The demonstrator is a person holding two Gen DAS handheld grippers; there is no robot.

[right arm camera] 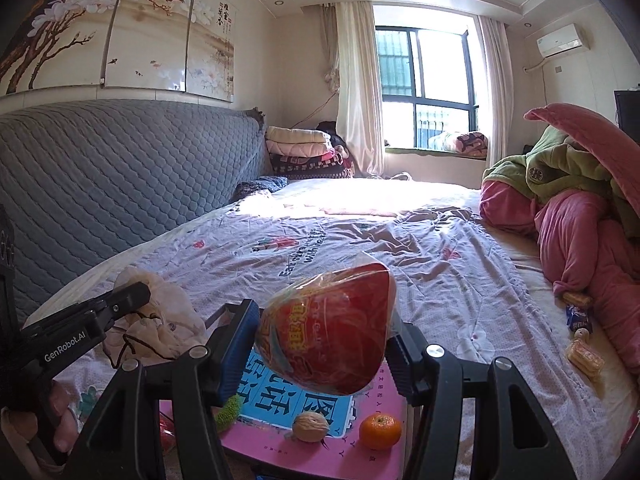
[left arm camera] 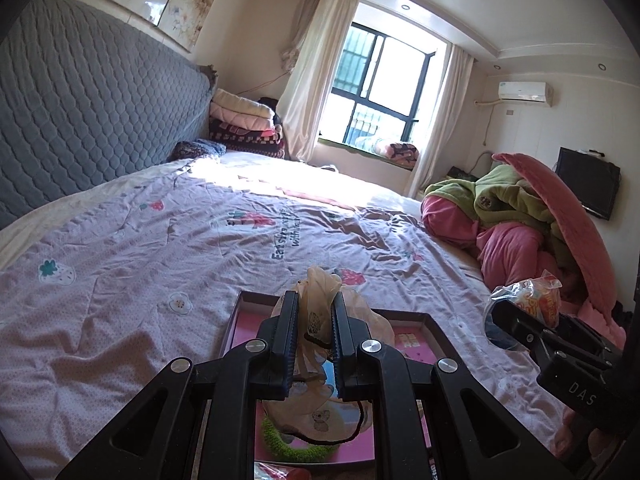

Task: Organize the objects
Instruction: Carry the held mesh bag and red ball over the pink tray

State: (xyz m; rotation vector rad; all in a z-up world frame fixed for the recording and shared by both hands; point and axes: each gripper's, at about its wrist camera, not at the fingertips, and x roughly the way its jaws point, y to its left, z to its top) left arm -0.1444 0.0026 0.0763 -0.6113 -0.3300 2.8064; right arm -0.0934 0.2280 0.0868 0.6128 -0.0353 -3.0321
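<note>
Bedroom: bed [left arm camera: 168, 240] with grey quilted headboard [left arm camera: 92, 120], sunlit barred window [left arm camera: 380, 88] between pale curtains [left arm camera: 316, 76], wall-mounted air conditioner [left arm camera: 522, 91], recessed ceiling lights.

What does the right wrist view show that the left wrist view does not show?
Only the right wrist view: a walnut, a small orange on the pink tray, and wrapped snacks beside the pink blanket.

Only the left wrist view: a wall television.

Both: the left tongs shut on a thin plastic bag, and the right tongs holding a red snack packet.
</note>
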